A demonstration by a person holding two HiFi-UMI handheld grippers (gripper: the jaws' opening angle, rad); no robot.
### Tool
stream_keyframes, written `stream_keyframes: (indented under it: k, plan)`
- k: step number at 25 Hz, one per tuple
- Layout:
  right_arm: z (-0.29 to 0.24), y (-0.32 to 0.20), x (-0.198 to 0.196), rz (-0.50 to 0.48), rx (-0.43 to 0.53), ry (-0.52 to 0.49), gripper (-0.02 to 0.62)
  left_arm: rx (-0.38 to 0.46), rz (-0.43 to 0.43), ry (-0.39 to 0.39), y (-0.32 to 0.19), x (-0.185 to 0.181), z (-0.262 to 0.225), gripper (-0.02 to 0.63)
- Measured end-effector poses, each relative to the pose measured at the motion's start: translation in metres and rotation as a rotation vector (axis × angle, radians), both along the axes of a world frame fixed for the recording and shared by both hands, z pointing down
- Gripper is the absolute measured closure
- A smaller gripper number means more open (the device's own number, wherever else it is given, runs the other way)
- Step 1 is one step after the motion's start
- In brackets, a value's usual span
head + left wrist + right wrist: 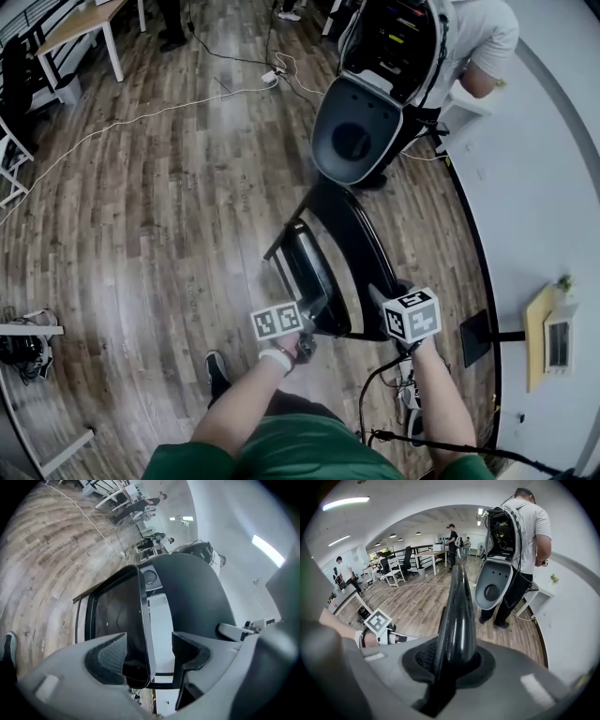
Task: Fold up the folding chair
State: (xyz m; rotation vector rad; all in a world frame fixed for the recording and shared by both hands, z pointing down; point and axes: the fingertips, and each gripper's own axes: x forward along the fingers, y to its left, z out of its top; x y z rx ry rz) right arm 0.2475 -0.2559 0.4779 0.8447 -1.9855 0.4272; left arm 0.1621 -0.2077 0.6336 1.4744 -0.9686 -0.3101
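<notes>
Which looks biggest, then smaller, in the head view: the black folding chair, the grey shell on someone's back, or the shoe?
1. black folding chair
2. grey shell
3. shoe
The shell is farther off, so real sizes may differ.

I saw black glossy folding chair [349,232] upright on wood floor [169,216], just ahead of me, partly folded. Seat [117,616] was tipped up on edge, near curved back [192,588], narrow gap between them.
</notes>
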Motion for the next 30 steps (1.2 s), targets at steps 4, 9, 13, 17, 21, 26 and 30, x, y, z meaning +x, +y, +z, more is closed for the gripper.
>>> stream_keyframes:
  k: [4,9,13,17,21,26,30]
  plan:
    - [0.0,0.003,-0.006,-0.004,0.01,0.01,0.526,0.048,-0.009,-0.05,0.011,-0.048,-0.029,0.299]
    - [0.001,0.004,-0.006,-0.009,0.012,0.012,0.526,0.106,-0.031,-0.088,0.026,-0.084,-0.067,0.314]
    - [0.001,0.008,-0.004,-0.006,0.022,0.021,0.525,0.126,-0.007,-0.118,0.044,-0.099,-0.085,0.322]
    - [0.0,0.011,-0.008,-0.003,0.026,0.027,0.523,0.137,0.008,-0.13,0.059,-0.114,-0.097,0.327]
    - [0.0,0.01,-0.013,-0.006,0.028,0.032,0.523,0.167,0.015,-0.148,0.069,-0.131,-0.113,0.331]
    - [0.001,0.009,-0.007,-0.008,0.029,0.037,0.522,0.228,0.021,-0.223,0.073,-0.151,-0.136,0.332]
    - [0.001,0.009,-0.003,-0.007,0.017,0.027,0.525,0.254,0.02,-0.255,0.075,-0.161,-0.147,0.336]
